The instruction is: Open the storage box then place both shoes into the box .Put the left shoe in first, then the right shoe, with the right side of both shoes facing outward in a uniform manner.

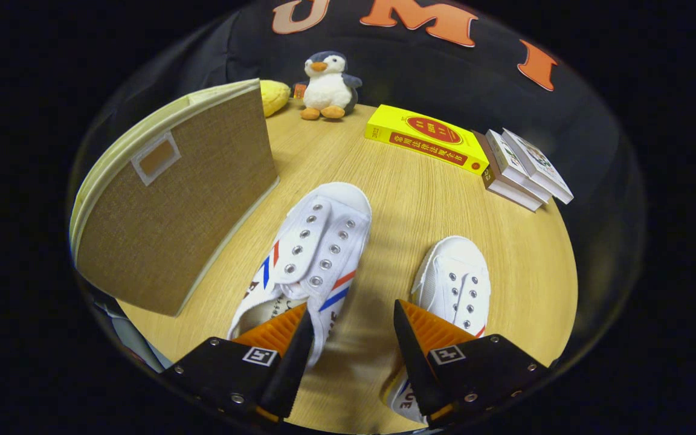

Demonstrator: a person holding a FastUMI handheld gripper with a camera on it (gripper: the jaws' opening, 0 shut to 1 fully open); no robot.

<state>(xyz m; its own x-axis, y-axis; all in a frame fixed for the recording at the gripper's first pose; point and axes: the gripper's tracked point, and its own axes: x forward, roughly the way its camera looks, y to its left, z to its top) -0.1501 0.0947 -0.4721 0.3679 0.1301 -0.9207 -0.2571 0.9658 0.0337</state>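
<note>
Two white canvas shoes lie on the wooden table (420, 199), toes pointing away from me. The left shoe (315, 241), with red and blue stripes on its sides, lies just ahead of my left finger, whose tip sits over its heel opening. The shoe's right side wall lies in the gap between the fingers. The right shoe (458, 272) lies partly under my right finger. My gripper (351, 314) is open, the fingers well apart and not squeezing anything. The brown fabric storage box (185, 211), with a cream rim and a label pocket, stands to the left of the shoes.
A plush penguin (327, 84) and a yellow soft object (274, 96) sit at the back of the table behind the box. A yellow book (426, 138) and a stack of books (523, 169) lie beyond the right shoe.
</note>
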